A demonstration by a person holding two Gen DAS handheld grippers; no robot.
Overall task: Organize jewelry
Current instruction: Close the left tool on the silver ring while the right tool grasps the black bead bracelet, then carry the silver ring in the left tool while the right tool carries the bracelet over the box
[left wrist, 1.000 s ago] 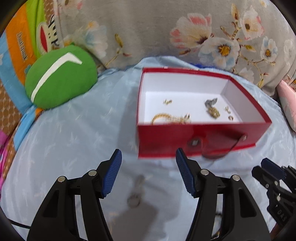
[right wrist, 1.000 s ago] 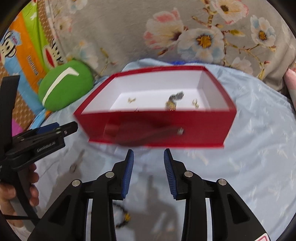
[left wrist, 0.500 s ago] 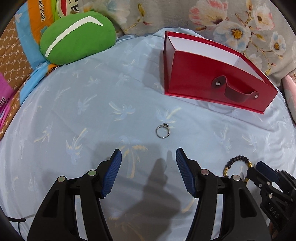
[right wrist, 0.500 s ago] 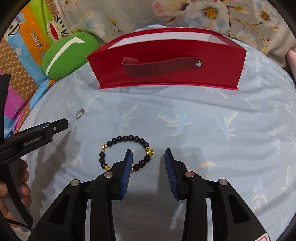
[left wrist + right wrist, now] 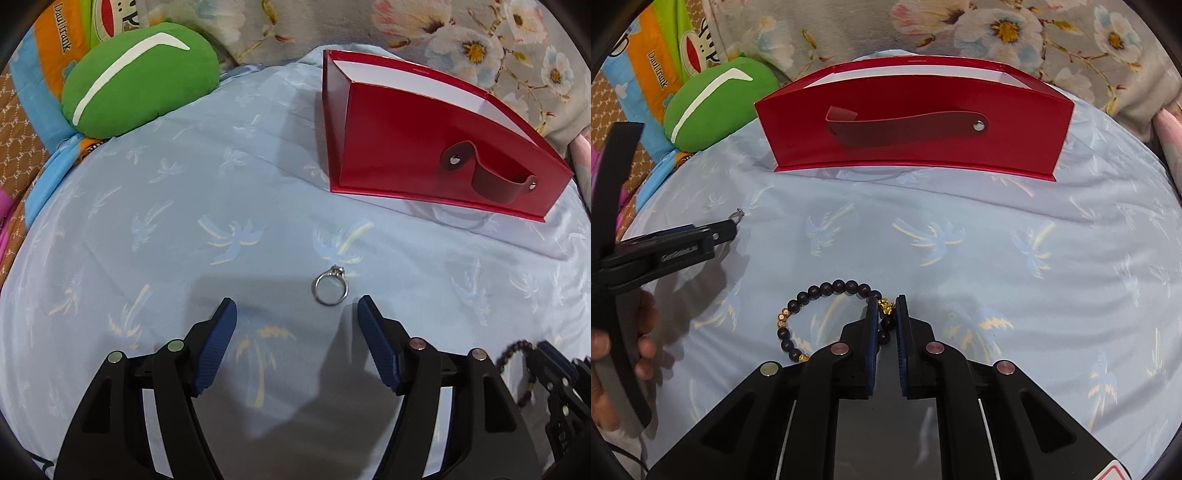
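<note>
Bracelet pinched, ring waiting, both short of the red box.

The beaded bracelet (image 5: 827, 317) lay on the blue palm-print sheet (image 5: 997, 240); the right gripper (image 5: 886, 314) had its pads narrowed onto the strand by the gold charm, probably for a lift. The ring (image 5: 330, 290) lay flat just ahead of the left gripper (image 5: 297, 310), whose jaws stood wide, the ring nearer the right pad. The red box (image 5: 916, 129) stood beyond both, handle strap facing the grippers, its front wall hiding the contents. That wall would need clearing from above. A green cushion (image 5: 136, 77) sat well left, a floral cloth (image 5: 461, 40) behind.
</note>
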